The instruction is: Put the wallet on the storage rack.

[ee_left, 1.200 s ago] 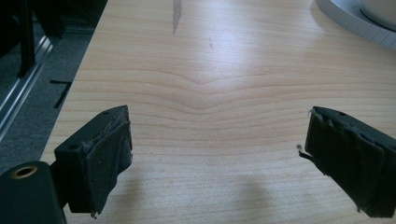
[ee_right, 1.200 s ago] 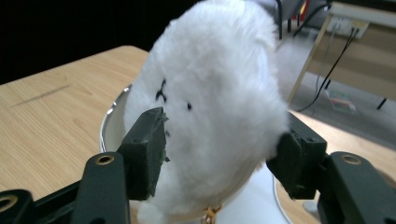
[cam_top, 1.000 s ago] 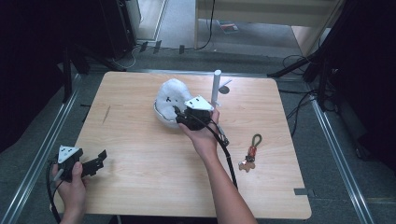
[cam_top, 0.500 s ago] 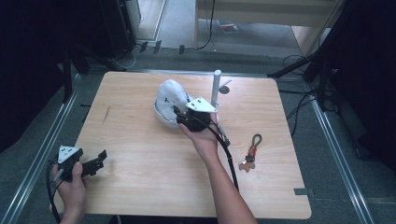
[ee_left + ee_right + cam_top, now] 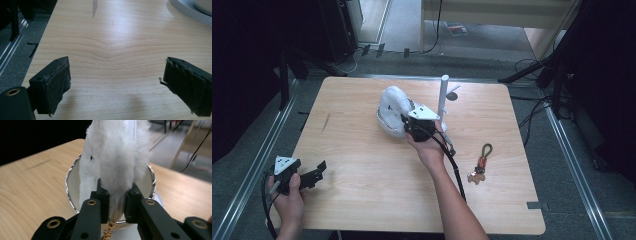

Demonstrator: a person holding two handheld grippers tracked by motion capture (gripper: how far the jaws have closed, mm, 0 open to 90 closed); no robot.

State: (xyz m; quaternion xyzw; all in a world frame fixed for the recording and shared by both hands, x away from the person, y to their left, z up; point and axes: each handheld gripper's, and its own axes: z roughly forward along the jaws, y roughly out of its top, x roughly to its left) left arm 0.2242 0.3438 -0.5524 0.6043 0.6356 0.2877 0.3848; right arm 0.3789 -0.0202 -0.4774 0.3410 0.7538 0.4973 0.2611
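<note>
High view: right tool (image 5: pixel 406 123) clamped on white furry pouch (image 5: pixel 392 110), left tool (image 5: pixel 318 171) low, jaws apart.

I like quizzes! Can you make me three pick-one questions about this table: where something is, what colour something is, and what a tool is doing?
1. Where is the keychain?
A. on the table, right of the person's arm
B. inside the bowl
C. on the floor

2. What colour is the fluffy thing?
A. red
B. white
C. green

3. What is the left tool doing?
A. squeezing a ball
B. holding a cup
C. open, holding nothing

A: it lies on bare wood. B: its fur is white. C: wood shows between its pads.
</note>
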